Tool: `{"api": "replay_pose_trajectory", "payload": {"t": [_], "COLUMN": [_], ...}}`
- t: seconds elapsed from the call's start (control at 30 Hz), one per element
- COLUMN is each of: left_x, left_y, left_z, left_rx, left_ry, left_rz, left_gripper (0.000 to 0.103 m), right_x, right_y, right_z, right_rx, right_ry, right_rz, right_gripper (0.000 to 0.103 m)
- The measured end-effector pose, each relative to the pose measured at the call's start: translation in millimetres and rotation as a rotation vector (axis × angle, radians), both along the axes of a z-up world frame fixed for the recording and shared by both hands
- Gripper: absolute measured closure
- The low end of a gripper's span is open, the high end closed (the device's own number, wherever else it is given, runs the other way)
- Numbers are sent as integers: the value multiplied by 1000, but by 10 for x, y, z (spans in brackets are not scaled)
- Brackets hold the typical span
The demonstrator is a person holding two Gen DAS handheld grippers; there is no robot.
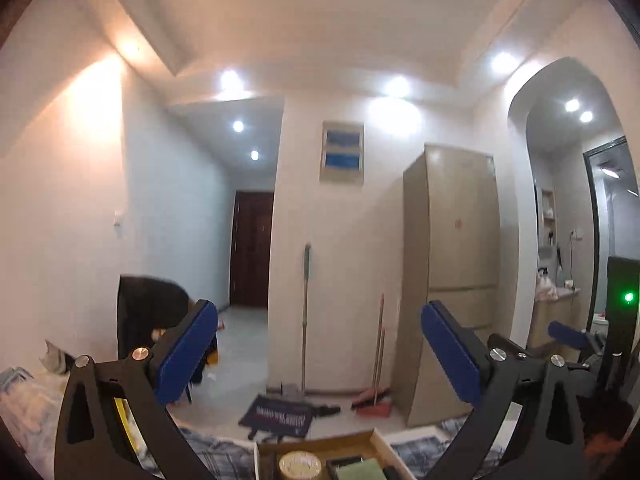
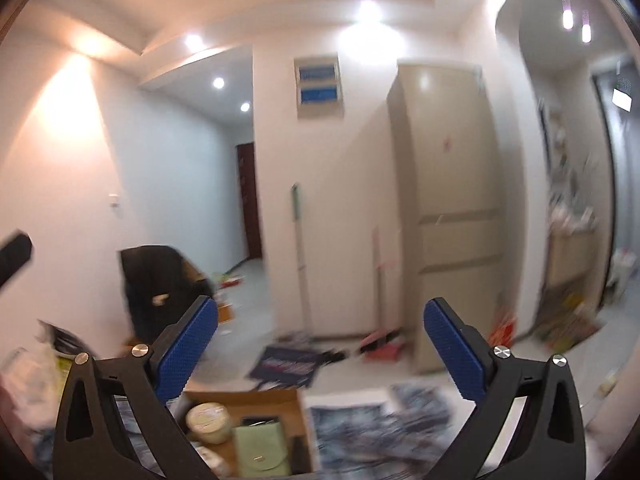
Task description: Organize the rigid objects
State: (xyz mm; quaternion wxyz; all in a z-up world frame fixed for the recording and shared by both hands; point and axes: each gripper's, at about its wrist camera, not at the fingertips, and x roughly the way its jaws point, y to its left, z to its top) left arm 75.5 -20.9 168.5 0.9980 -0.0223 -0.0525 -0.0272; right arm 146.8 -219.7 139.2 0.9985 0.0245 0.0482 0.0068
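Observation:
A brown cardboard box (image 1: pixel 320 442) sits at the bottom of the left wrist view, holding a round tin (image 1: pixel 300 467) and a green wallet (image 1: pixel 362 470). In the right wrist view the same box (image 2: pixel 256 400) holds the round tin (image 2: pixel 210 422) and the green wallet (image 2: pixel 260 450), with a dark object behind the wallet. My left gripper (image 1: pixel 320 354) is open and empty, raised above the box and pointing at the room. My right gripper (image 2: pixel 320 354) is open and empty, above the box's right part. The right gripper's blue pad shows at the left wrist view's right edge (image 1: pixel 566 334).
The box rests on a blue-and-white patterned cloth (image 2: pixel 384 424). Beyond stand a beige fridge (image 1: pixel 456 264), a mop (image 1: pixel 306 312), a red dustpan and broom (image 1: pixel 374 400), a dark mat on the floor (image 1: pixel 280 414) and a black chair (image 1: pixel 152 312). Bags lie at left (image 2: pixel 44 364).

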Motion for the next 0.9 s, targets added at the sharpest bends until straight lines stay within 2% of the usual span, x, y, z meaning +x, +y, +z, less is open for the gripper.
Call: {"api": "replay_pose_trajectory", "payload": {"t": [0.1, 0.17, 0.23, 0.4, 0.47, 0.63, 0.77, 0.83, 0.9], "left_x": [-218, -381, -562, -1058, -1233, -1574, -1862, -1922, -1915], "left_y": [18, 61, 82, 116, 170, 336, 446, 458, 440], "left_z": [121, 173, 212, 212, 168, 102, 8, -60, -145], "left_rx": [18, 14, 43, 92, 87, 39, -23, -20, 9], "left_ry": [-21, -27, -21, -66, -70, -88, -169, -183, -163], "left_rz": [2, -29, -61, 13, 43, 45, 90, 83, 63], "left_gripper": [0, 0, 0, 0, 0, 0, 0, 0, 0], "right_x": [-275, -485, -726, -1134, -1229, -1386, -1542, -1571, -1586], "right_y": [8, 9, 16, 29, 47, 125, 155, 158, 177], "right_z": [190, 273, 347, 460, 463, 412, 343, 279, 172], "right_rx": [10, -1, 0, 26, 15, -49, -67, -67, -85], "right_ry": [-31, -54, -93, -115, -115, -91, -93, -83, -68], "right_rz": [41, 51, 48, 92, 88, 107, 107, 112, 124], "right_gripper": [1, 1, 1, 1, 1, 1, 1, 1, 1]}}
